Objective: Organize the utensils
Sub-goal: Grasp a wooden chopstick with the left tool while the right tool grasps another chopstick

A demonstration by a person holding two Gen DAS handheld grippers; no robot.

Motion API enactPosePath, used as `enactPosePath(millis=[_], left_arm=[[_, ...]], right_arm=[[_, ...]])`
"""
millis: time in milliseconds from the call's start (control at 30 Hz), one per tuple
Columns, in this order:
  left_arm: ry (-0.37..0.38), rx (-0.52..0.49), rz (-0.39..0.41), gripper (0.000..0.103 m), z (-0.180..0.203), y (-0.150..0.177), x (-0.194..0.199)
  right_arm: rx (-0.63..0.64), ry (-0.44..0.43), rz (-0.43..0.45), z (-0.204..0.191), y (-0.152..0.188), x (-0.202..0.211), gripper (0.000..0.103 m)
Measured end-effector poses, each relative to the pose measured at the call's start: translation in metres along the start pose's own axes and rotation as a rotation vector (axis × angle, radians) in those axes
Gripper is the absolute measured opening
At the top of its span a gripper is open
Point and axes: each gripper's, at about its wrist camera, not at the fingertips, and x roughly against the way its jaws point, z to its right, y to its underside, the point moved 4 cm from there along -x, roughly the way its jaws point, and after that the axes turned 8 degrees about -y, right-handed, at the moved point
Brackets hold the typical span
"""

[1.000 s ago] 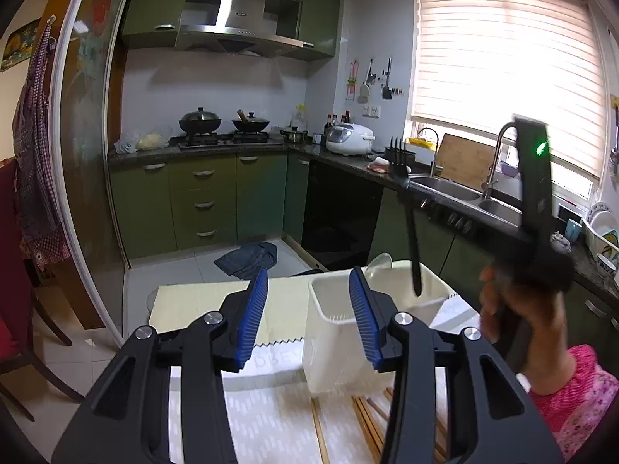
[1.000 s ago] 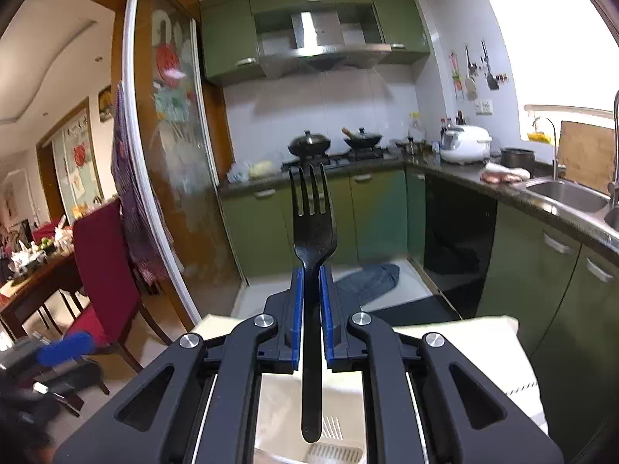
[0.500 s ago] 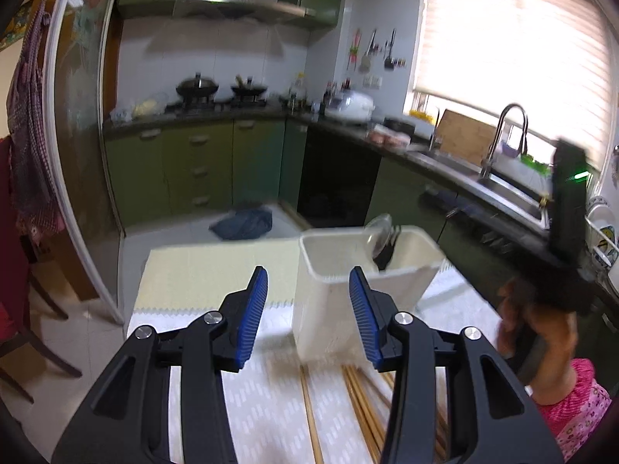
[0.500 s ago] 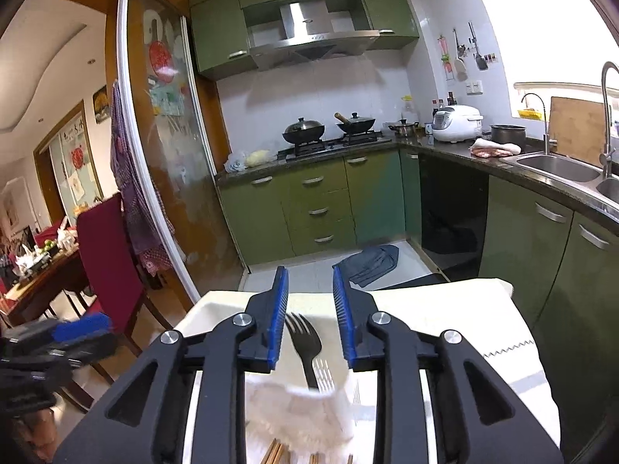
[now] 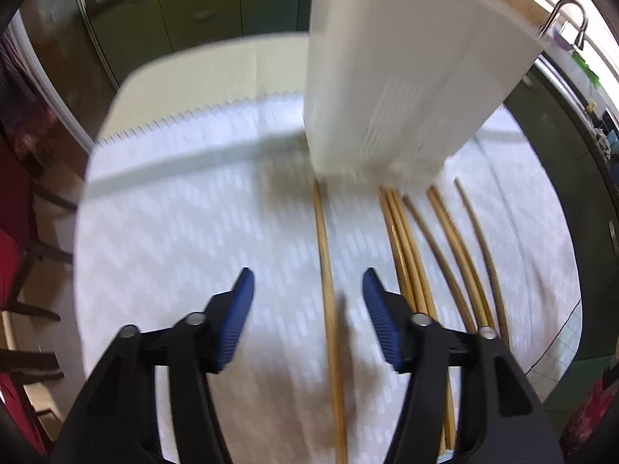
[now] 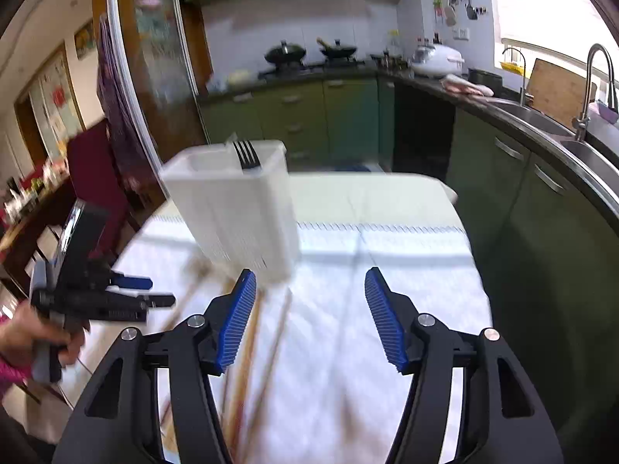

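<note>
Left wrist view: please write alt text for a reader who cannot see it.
The left gripper, jaws opening and nothing between the pads, points down at a single wooden chopstick on a patterned tablecloth. More chopsticks lie to its right, below a white utensil holder; the picture is motion-blurred.

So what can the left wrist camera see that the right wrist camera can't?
Only the left view shows the wooden chopsticks sharply, one running between the opening left tongs, which touch nothing. Only the right view shows the black plastic fork standing in the holder, the stove pans and the empty, opening right tongs. Both show the white plastic utensil holder on the white patterned tablecloth.
</note>
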Motion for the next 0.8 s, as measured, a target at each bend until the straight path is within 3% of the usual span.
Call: enactPosePath(millis=[233,300,433,500,633,800], left_arm=[[-0.032,-0.003,-0.048,0.026,0.007,0.001,-0.019],[-0.053,-0.005,-0.031,0.020,0.010,0.000,-0.020],[-0.058,-0.027,-0.035,0.009,0.019,-0.002,-0.019],[-0.058,-0.037,-0.037,0.007,0.022,-0.001,-0.018],[-0.048,-0.057,-0.039,0.006,0.029,0.003,-0.019],[-0.045,-0.047,-0.044,0.006,0.020,0.010,-0.017]], right_arm=[[-0.029,0.038,-0.053,0.020,0.022,0.009,0.062],[-0.031,0.041,-0.069,0.020,0.025,0.006,0.062],[-0.014,0.023,-0.155,0.010,0.016,-0.019,0.062],[-0.005,-0.002,-0.235,0.002,0.017,-0.040,0.061],[0.001,-0.050,-0.396,-0.011,0.031,-0.086,0.038],[-0.014,-0.054,-0.482,-0.018,0.038,-0.123,0.034]])
